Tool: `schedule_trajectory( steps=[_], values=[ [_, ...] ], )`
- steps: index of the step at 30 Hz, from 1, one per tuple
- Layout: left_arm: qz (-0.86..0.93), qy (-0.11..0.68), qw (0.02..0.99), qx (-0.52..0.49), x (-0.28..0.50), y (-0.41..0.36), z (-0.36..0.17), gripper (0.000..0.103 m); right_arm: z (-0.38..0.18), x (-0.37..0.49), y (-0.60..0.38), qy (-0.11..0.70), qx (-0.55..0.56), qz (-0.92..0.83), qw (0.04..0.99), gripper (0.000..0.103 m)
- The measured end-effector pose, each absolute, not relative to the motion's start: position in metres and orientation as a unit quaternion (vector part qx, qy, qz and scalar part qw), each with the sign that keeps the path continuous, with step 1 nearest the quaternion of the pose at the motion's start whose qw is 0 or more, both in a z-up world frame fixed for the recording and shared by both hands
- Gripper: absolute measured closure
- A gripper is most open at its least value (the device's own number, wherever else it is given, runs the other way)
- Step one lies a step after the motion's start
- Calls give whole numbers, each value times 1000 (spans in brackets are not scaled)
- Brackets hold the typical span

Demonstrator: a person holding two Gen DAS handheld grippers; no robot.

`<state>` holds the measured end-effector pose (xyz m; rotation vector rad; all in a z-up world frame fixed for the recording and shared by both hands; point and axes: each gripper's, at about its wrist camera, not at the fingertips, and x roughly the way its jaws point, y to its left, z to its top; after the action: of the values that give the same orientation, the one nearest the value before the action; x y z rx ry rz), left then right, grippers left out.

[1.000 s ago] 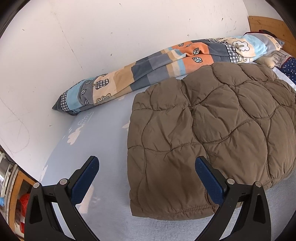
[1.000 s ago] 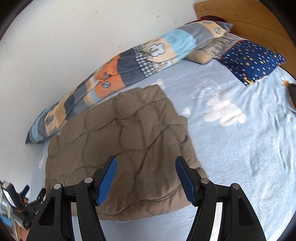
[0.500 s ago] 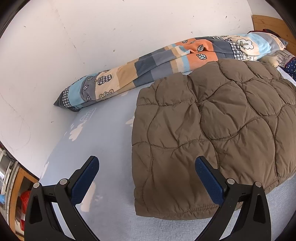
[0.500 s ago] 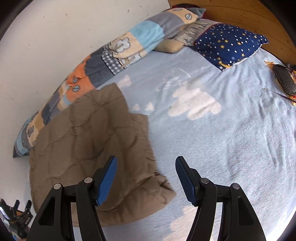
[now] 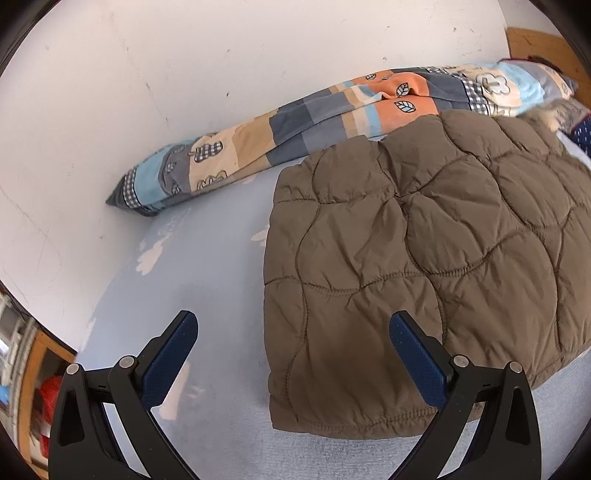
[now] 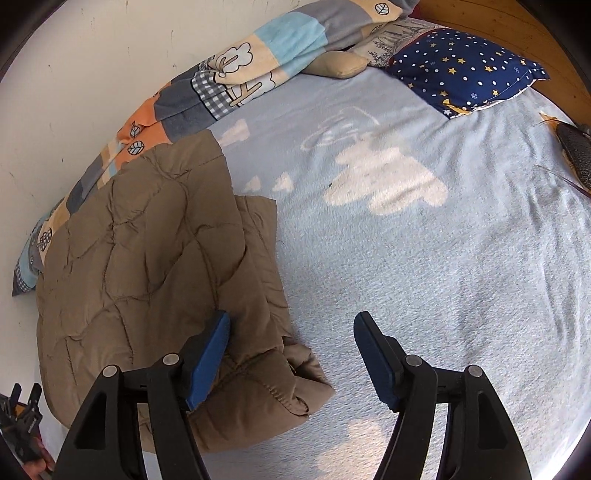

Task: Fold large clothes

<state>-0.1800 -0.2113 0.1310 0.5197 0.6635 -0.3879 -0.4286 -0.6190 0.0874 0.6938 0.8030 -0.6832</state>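
Observation:
A brown quilted puffer jacket [image 5: 424, 251] lies folded on the light blue bed sheet [image 5: 207, 266]. In the right wrist view the jacket [image 6: 155, 251] fills the left side, with a bunched corner near the front. My left gripper [image 5: 291, 354] is open and empty above the jacket's near left corner. My right gripper [image 6: 291, 350] is open and empty above the jacket's right edge, its left finger over the fabric.
A long patchwork bolster [image 5: 314, 118] lies along the white wall [image 5: 184, 74]. A navy star pillow [image 6: 465, 66] sits by the wooden headboard [image 6: 498, 22]. A dark object [image 6: 576, 155] lies at the bed's right edge. The sheet [image 6: 424, 240] spreads to the right.
The right gripper has swung right, from over the jacket's middle to its right edge. The left gripper has drifted slightly closer to the jacket. Both stayed open.

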Motion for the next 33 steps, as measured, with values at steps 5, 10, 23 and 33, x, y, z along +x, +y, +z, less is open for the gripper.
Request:
schedule_trajectory(
  steps=[5, 10, 23, 33],
  values=[
    [-190, 377, 896, 141, -137, -175, 149, 0, 100, -436, -622, 350, 332, -297, 824, 30],
    [-199, 457, 865, 51, -81, -137, 138, 0, 100, -428, -624, 358, 317, -266, 837, 30],
    [-330, 546, 767, 68, -21, -183, 77, 20, 63, -389, -646, 410, 299, -210, 836, 14],
    [-415, 618, 661, 95, 7, -242, 33, 24, 33, -352, -674, 445, 342, -103, 821, 9]
  ],
)
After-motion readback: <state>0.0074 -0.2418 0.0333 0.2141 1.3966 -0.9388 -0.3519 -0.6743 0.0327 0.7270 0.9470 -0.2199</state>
